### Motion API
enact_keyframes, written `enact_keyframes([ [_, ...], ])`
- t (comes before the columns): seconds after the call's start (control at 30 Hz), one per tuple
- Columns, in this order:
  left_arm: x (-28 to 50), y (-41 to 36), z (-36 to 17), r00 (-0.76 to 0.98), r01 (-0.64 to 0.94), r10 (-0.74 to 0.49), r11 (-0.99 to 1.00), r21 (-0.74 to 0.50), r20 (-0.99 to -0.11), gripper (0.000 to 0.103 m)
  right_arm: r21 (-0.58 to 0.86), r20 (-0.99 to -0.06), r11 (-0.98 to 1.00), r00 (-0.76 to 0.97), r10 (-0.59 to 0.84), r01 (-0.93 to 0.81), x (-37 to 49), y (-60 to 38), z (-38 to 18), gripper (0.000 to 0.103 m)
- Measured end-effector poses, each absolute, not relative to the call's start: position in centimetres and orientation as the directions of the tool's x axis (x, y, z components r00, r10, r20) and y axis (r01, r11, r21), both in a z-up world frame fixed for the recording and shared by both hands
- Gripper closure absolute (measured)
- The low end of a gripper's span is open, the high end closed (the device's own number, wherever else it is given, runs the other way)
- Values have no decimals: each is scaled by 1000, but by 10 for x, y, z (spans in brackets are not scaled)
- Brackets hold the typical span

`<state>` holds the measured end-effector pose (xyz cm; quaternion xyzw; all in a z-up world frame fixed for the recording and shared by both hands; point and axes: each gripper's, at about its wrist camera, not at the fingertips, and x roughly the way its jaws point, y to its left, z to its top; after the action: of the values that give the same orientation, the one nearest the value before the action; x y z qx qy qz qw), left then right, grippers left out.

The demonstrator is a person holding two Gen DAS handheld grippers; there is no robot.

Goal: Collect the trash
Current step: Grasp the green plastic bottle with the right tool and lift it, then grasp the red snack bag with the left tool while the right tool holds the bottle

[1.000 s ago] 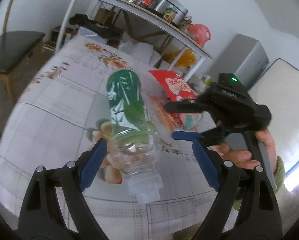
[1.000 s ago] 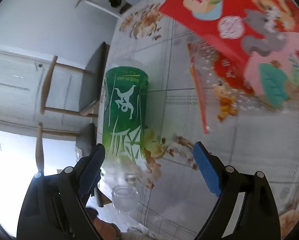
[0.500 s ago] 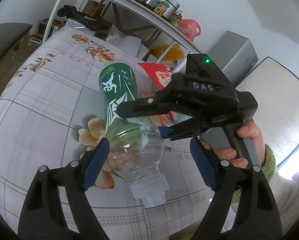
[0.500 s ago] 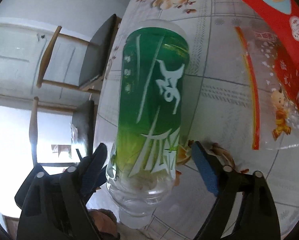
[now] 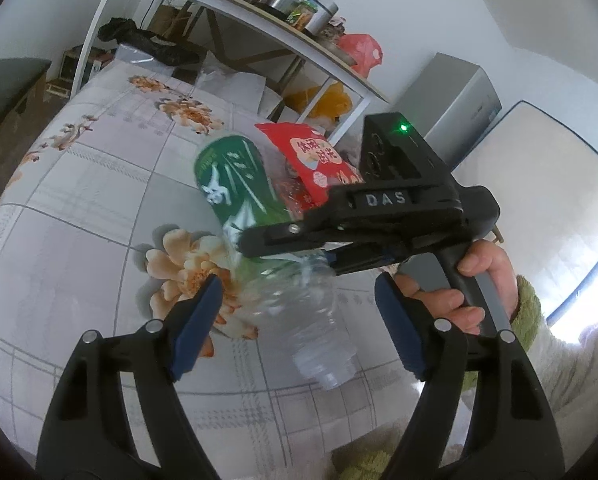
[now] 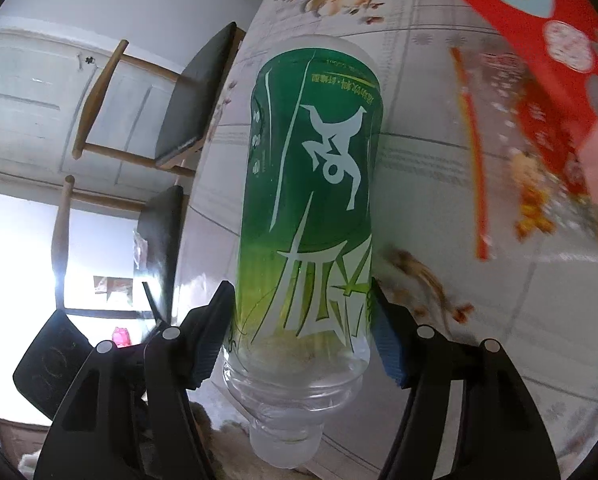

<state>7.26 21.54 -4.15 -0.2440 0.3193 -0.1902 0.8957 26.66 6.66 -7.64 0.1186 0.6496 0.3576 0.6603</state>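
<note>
A clear plastic bottle [image 5: 235, 196] with a green label lies tilted over the floral tablecloth, its open neck toward both cameras. My right gripper [image 6: 299, 320] straddles the bottle [image 6: 311, 200] low on the label. Its jaws are closing and both blue pads touch the bottle's sides. In the left wrist view the right gripper [image 5: 287, 252] reaches across the bottle from the right, held by a hand [image 5: 459, 292]. My left gripper [image 5: 299, 328] is open, its jaws closing slowly. The bottle's neck sits between its pads, clear of both.
A red snack bag [image 5: 315, 160] and a clear wrapper [image 6: 499, 140] with a red strip lie just beyond the bottle. The table [image 5: 79, 220] runs back to a shelf [image 5: 239, 4] of jars and tins. Two chairs [image 6: 195, 92] stand at the table's side.
The right gripper swung in over the bottle and its jaws narrowed until the pads met the sides. The bottle's neck rose and turned. The left gripper's jaws narrowed slightly.
</note>
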Motion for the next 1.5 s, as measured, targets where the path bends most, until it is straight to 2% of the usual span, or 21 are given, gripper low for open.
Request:
enact_keyframes([
  [0.5, 66, 223, -39, 740, 133, -443, 834, -535, -506, 29, 575, -803, 758, -36, 595, -308, 193, -25, -70, 40],
  [0.87, 75, 201, -41, 710, 169, -472, 835, -524, -523, 29, 580, -803, 813, 125, 582, -61, 150, -146, -74, 40],
  [1.1, 73, 192, -37, 715, 179, -450, 858, -482, -535, 29, 596, -789, 803, 195, 583, 5, 134, -178, -77, 40],
  [1.37, 76, 191, -34, 700, 188, -474, 844, -502, -535, 29, 545, -811, 826, 342, 475, 145, 130, -223, -70, 41],
  [1.5, 90, 185, -27, 684, 201, -494, 835, -512, -537, 29, 589, -778, 779, 410, 476, 214, 135, -247, -76, 41],
])
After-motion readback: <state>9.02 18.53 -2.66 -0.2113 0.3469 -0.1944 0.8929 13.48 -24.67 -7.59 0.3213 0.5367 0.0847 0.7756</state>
